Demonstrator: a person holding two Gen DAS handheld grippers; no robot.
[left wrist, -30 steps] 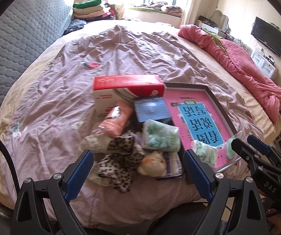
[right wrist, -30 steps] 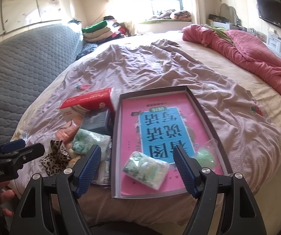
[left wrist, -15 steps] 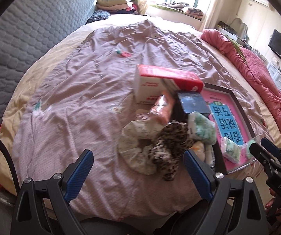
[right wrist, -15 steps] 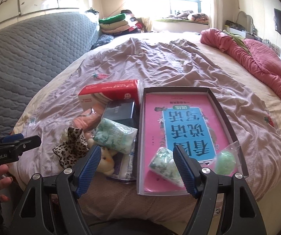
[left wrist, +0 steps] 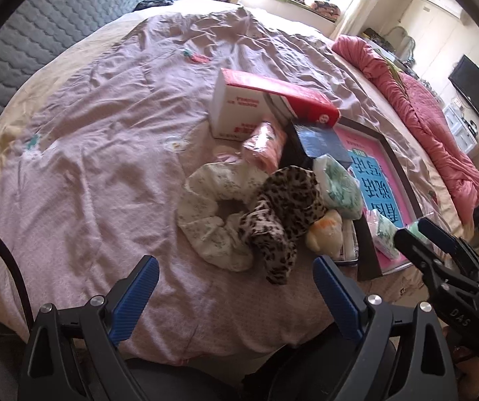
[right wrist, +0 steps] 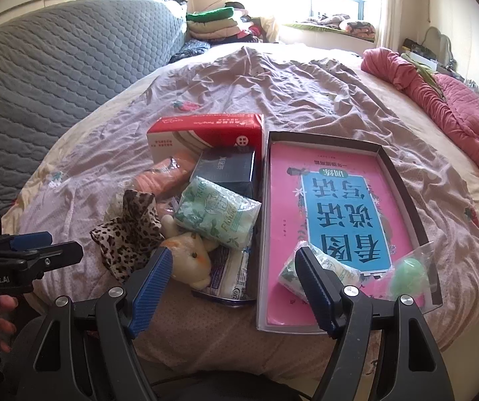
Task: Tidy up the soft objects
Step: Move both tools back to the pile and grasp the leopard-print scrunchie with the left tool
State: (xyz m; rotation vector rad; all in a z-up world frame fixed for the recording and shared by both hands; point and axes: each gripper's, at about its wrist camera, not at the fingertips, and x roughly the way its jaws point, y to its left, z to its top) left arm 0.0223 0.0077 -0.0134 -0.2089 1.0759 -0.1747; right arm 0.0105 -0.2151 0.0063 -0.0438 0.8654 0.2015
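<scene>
Mauve bedsheet (left wrist: pixel 99 153) is seen across the left wrist view; the left gripper (left wrist: pixel 236 287) is held with jaws wide apart, nothing between them, above the sheet's near edge; just beyond it a pale floral scrunchie (left wrist: pixel 206 214) is laid on the sheet, with a leopard-print scrunchie (left wrist: pixel 283 210) overlapping its right side; a small cream plush toy (left wrist: pixel 326 234) is tucked against the leopard fabric; a green tissue pack (left wrist: pixel 339 183) is propped behind it; a pink wrapped bundle (left wrist: pixel 266 143) and a dark blue box (left wrist: pixel 319 140) are set in front of a red-and-white tissue box (left wrist: pixel 266 103); a shallow dark-rimmed tray (left wrist: pixel 403 173) with a pink book in it is seen at right.

Right wrist view: the right gripper (right wrist: pixel 232 287) is also held spread, empty, hovering over the near edge of the pile; the plush toy (right wrist: pixel 189 257) is seen just beyond its left finger; a second small green tissue pack (right wrist: pixel 319 267) is lying in the tray (right wrist: pixel 403 183), partly hidden by the right finger; a green round item in a clear bag (right wrist: pixel 410 274) is in the tray's near right corner; the pink book (right wrist: pixel 336 214) covers the tray floor; the left gripper (right wrist: pixel 49 250) is visible at the left edge, its jaw state unreadable from this side.
</scene>
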